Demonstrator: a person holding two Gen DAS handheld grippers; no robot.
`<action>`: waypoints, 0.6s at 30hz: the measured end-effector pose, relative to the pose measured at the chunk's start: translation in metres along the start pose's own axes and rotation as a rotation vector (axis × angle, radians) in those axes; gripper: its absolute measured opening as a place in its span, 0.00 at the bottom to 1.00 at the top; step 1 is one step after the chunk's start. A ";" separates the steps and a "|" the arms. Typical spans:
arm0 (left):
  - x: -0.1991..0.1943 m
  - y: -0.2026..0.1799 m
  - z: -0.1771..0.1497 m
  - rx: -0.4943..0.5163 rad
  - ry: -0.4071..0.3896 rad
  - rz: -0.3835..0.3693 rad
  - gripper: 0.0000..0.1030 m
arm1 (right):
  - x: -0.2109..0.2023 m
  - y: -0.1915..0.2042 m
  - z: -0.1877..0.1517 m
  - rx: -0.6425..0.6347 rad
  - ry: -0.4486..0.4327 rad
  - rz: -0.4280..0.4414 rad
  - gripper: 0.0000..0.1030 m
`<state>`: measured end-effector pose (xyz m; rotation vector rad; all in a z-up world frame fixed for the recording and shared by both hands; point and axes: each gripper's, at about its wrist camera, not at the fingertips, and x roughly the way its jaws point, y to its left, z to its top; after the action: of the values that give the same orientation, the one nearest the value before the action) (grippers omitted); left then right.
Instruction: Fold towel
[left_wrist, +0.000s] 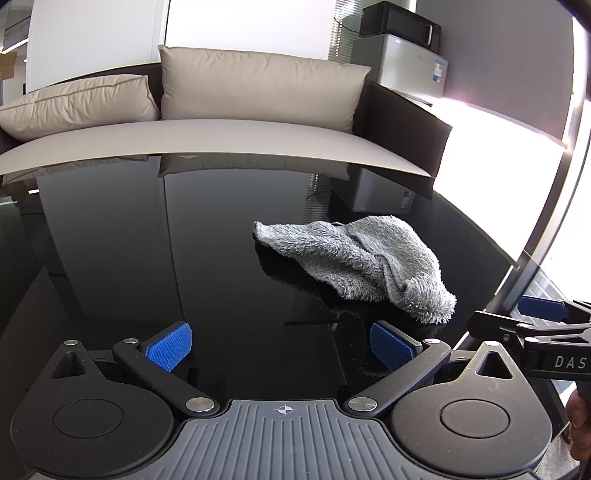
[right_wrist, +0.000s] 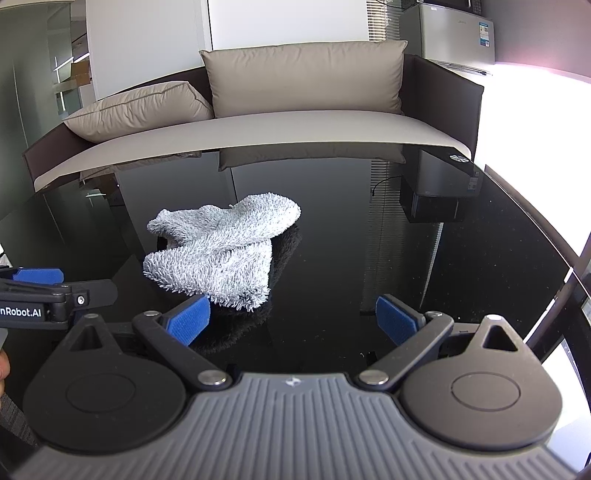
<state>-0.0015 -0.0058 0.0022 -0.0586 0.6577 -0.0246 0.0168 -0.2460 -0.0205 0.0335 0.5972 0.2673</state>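
Note:
A small grey fluffy towel (left_wrist: 362, 258) lies crumpled on the glossy black table (left_wrist: 184, 258). In the left wrist view it is ahead and to the right of my left gripper (left_wrist: 280, 345), which is open and empty, with blue pads wide apart. In the right wrist view the towel (right_wrist: 221, 247) lies ahead and left of my right gripper (right_wrist: 293, 321), also open and empty; its left fingertip (right_wrist: 190, 319) is just short of the towel's near edge. Each gripper shows at the edge of the other's view.
A sofa with beige cushions (left_wrist: 258, 92) stands just beyond the table's far edge. A small fridge with a microwave on top (left_wrist: 402, 48) stands at the back right. The table's curved right edge (right_wrist: 554, 251) is near bright windows.

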 end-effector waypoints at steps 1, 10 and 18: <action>-0.002 -0.004 0.000 0.008 -0.010 0.008 0.99 | 0.000 0.000 0.000 0.000 -0.002 0.000 0.96; 0.002 0.004 0.000 -0.008 0.010 -0.013 0.99 | -0.001 0.000 0.000 0.001 -0.012 0.000 0.96; 0.002 0.005 -0.001 -0.010 0.010 -0.015 0.99 | -0.002 0.001 -0.002 0.003 -0.013 0.000 0.96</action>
<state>-0.0008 -0.0011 0.0002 -0.0729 0.6678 -0.0356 0.0138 -0.2458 -0.0203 0.0385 0.5848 0.2663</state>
